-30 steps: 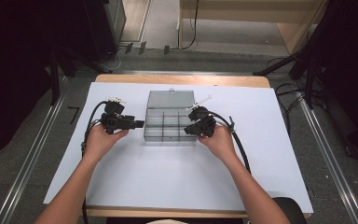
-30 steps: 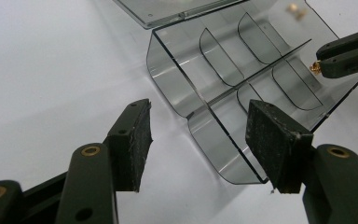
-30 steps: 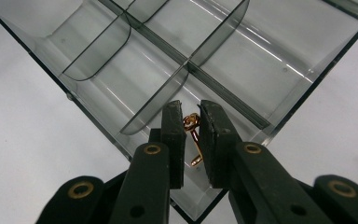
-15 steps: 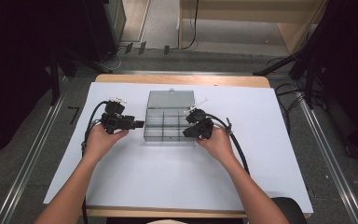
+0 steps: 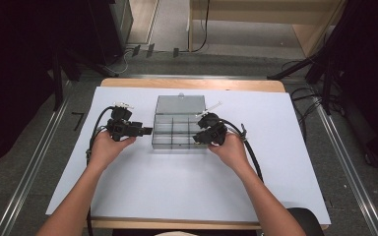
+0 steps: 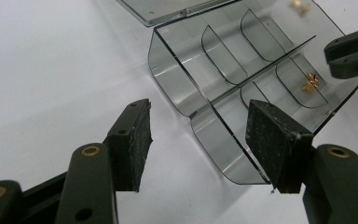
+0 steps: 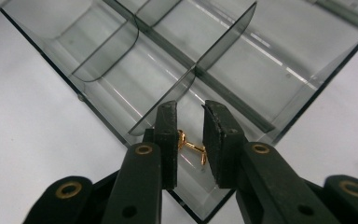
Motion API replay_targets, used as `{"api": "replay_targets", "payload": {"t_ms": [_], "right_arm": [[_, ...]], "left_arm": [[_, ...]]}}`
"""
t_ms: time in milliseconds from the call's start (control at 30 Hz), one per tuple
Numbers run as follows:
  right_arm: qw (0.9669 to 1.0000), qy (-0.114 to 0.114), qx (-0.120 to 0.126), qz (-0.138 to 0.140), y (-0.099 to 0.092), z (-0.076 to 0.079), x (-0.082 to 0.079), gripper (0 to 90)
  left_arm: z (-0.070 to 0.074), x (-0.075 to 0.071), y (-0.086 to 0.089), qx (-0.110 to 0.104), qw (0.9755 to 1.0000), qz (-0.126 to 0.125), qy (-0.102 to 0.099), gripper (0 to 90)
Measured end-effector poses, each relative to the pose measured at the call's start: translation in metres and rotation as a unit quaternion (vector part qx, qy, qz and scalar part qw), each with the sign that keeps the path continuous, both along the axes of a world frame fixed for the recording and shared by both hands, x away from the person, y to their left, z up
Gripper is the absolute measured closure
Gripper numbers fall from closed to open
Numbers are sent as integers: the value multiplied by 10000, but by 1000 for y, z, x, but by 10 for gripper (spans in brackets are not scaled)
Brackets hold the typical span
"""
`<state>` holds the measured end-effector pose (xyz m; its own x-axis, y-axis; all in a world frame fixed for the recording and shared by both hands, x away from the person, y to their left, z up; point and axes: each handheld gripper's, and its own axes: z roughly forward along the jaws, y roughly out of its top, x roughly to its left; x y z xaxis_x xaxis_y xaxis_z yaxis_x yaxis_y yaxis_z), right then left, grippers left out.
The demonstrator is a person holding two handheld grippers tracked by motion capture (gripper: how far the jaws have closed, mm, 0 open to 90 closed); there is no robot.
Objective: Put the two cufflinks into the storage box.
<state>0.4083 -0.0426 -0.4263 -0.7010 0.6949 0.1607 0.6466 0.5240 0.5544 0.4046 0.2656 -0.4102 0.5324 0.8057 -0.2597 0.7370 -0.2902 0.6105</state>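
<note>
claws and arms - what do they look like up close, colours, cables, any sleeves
Both are matt black. Each left claw and right claw has two flat arms set with brass-coloured rivets, ending in blocky black rubber pads with rough, scuffed faces. From above, a black cable loops off the left one and another trails back from the right. The forearms are bare, no sleeves.

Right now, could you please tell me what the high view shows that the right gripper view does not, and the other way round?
High view: the left claw, open beside the left end of the clear divided box, and the wooden table edge beyond the white sheet. Right gripper view: a small gold hook lying in the box's corner compartment between the pads of the right claw, whose jaws have just been opening. Both: the box on the white sheet, and the right claw at it.
</note>
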Motion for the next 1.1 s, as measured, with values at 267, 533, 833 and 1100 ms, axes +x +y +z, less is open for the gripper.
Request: {"api": "replay_targets", "payload": {"t_ms": [267, 533, 833, 1100], "right_arm": [[9998, -149, 96, -88, -13, 11, 1, 722], [9992, -200, 162, -313, -30, 18, 6, 698], [9984, -164, 139, -528, -45, 17, 12, 675], [9969, -106, 73, -772, -54, 13, 18, 650]], "left_arm": [[0, 0, -1, 7, 10000, -25, -14, 415], [1, 0, 0, 27, 10000, -34, -17, 415], [0, 0, 0, 33, 10000, -32, -13, 415], [3, -1, 0, -2, 10000, -50, -29, 413]]}}
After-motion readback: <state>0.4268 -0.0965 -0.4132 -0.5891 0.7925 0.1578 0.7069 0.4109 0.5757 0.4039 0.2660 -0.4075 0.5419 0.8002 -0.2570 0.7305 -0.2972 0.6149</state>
